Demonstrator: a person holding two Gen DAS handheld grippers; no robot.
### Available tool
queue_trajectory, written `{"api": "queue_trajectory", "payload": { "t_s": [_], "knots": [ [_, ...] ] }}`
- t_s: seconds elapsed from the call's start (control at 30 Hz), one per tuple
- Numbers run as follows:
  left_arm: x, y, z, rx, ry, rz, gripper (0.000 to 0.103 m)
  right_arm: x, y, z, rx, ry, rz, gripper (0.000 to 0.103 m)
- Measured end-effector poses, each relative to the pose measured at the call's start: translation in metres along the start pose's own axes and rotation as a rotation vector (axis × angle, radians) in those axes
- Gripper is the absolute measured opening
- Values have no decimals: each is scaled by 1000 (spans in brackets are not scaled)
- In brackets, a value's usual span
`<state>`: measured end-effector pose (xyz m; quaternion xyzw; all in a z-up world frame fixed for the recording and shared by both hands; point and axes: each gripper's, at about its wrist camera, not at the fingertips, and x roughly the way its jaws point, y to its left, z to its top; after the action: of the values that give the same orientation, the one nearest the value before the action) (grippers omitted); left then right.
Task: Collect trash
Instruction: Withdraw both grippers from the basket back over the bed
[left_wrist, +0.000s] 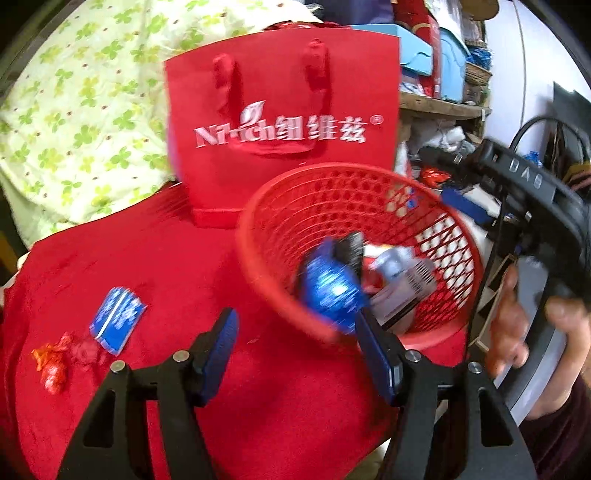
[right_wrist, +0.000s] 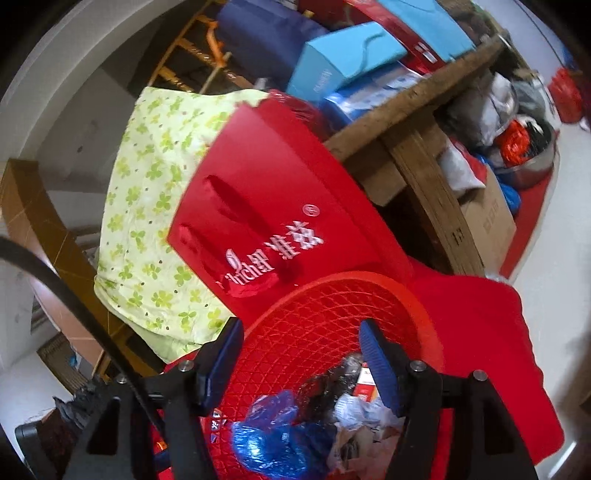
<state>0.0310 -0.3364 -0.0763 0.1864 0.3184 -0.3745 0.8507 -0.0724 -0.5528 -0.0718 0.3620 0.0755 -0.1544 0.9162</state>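
A red mesh basket (left_wrist: 436, 206) stands on the red cloth (left_wrist: 147, 258) and holds a crumpled blue wrapper (left_wrist: 328, 291) and other trash. My left gripper (left_wrist: 295, 350) is open and empty just in front of the basket's near rim. A blue packet (left_wrist: 117, 320) and a red-orange wrapper (left_wrist: 51, 363) lie on the cloth to its left. My right gripper (right_wrist: 301, 363) is open and empty above the basket (right_wrist: 332, 295), over the blue wrapper (right_wrist: 273, 443) and paper scraps (right_wrist: 365, 417). The right gripper's body also shows in the left wrist view, held at the right.
A red paper bag (left_wrist: 280, 122) with white lettering stands behind the basket; it also shows in the right wrist view (right_wrist: 266, 206). A green-patterned quilt (left_wrist: 74, 103) lies at the left. A cluttered wooden shelf (right_wrist: 424, 122) with boxes stands behind.
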Motion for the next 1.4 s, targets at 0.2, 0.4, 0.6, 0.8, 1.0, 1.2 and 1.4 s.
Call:
{"api": "queue_trajectory", "payload": {
  "t_s": [0.2, 0.4, 0.6, 0.8, 1.0, 1.2, 1.4],
  "knots": [
    [-13, 47, -38, -71, 23, 80, 74, -5, 56, -19, -210, -76, 60, 69],
    [-24, 105, -82, -183, 73, 165, 74, -4, 117, -55, -438, -91, 176, 69],
    [-44, 161, -120, -309, 86, 244, 74, 18, 156, -91, -523, 6, 237, 69],
    [-62, 213, -153, -434, 73, 295, 74, 56, 182, -133, -556, 188, 269, 69],
    [-72, 257, -186, -542, 61, 330, 74, 98, 210, -188, -637, 383, 266, 69],
    [-69, 294, -220, -655, 70, 330, 74, 137, 231, -243, -698, 565, 268, 69],
    [-66, 319, -244, -726, 70, 330, 74, 178, 258, -276, -767, 639, 281, 69]
  ]
}}
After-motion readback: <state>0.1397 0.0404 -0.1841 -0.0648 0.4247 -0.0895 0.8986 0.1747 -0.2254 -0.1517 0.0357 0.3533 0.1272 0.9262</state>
